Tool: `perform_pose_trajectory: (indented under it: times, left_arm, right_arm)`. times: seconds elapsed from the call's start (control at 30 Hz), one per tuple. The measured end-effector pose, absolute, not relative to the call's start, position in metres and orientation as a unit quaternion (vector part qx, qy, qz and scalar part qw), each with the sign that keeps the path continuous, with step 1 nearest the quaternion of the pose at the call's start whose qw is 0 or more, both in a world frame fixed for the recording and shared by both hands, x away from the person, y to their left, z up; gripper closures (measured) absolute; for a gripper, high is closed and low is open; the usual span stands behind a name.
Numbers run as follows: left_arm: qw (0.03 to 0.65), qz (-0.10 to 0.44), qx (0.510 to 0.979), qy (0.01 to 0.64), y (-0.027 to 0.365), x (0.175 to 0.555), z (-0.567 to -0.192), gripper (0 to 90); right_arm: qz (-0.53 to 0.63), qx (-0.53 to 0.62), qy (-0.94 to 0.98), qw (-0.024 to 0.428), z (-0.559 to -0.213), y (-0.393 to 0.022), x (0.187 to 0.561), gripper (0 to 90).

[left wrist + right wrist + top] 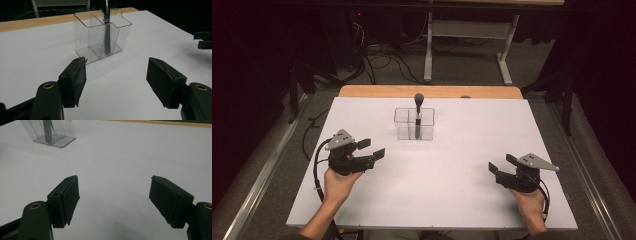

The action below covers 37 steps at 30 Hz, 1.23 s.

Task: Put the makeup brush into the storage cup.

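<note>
We face a clear bin (414, 124) holding a brush (418, 114).
Both claws, left (372, 148) and right (501, 164), spread wide, hold nothing above the bare surface (437, 175).

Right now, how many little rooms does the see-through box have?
2. The clear box is split by one wall: the left room is empty, the right room holds the dark utensil standing upright.

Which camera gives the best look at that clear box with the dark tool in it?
The left gripper view: the clear box is close, showing its dividers and the tool upright. The high view shows it small; the right gripper view catches it cut off at a corner.
</note>
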<state>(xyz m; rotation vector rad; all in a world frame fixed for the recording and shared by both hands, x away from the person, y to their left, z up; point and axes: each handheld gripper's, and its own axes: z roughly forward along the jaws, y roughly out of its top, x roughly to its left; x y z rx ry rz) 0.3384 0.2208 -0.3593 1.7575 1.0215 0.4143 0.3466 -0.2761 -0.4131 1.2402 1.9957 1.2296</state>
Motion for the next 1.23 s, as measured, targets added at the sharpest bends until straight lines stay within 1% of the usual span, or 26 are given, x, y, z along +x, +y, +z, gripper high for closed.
perform_pose_trajectory:
  times: [0.23, 0.53, 0.67, 0.73, 1.23]
  left_arm:
    - [0.505, 0.172, 0.726, 0.434, 0.224, 0.334, -0.371, 32.3]
    - [0.513, 0.186, 0.712, 0.443, 0.229, 0.327, -0.379, 31.8]
    - [0.504, 0.196, 0.714, 0.444, 0.229, 0.325, -0.386, 31.6]
    - [0.502, 0.193, 0.714, 0.449, 0.230, 0.325, -0.389, 31.6]
    - [0.497, 0.198, 0.713, 0.453, 0.230, 0.325, -0.390, 31.3]
  right_arm:
    - [0.450, 0.452, 0.731, 0.243, -0.413, -0.276, 0.346, 26.0]
    - [0.452, 0.454, 0.729, 0.242, -0.412, -0.276, 0.345, 26.0]
    - [0.453, 0.452, 0.729, 0.242, -0.412, -0.275, 0.345, 26.0]
    - [0.453, 0.452, 0.729, 0.241, -0.412, -0.275, 0.344, 26.0]
    - [0.453, 0.450, 0.730, 0.244, -0.412, -0.276, 0.344, 26.0]
